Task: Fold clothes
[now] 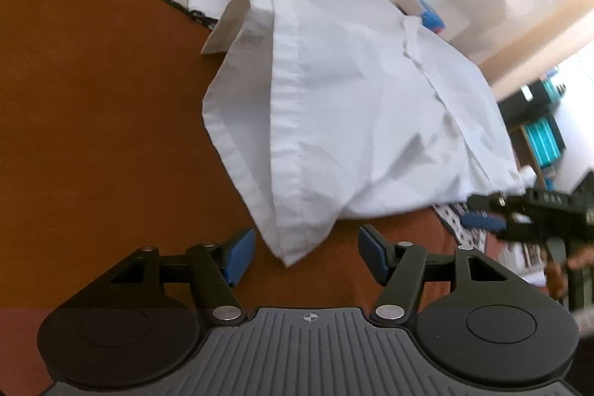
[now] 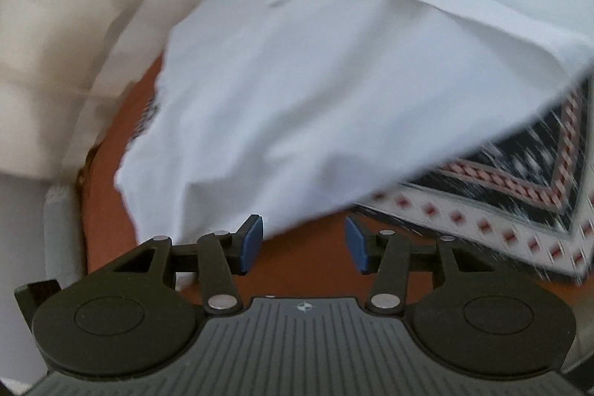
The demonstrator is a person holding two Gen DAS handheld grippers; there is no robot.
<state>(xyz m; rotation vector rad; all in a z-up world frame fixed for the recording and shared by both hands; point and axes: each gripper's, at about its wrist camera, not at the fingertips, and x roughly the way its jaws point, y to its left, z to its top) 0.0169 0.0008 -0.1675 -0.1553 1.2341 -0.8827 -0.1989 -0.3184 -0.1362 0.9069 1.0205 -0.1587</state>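
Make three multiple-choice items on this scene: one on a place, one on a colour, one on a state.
1. Where does the patterned cloth lie?
A. under the shirt
B. on top of the shirt
C. on the floor

2. What colour is the shirt?
A. red
B. white
C. black

3. How is the left claw?
A. shut on the shirt
B. shut on nothing
C. open

Answers: 1 A, the shirt's edge covers part of it; 2 B, plain white on the brown table; 3 C, its blue pads stand apart, the shirt's corner just ahead.
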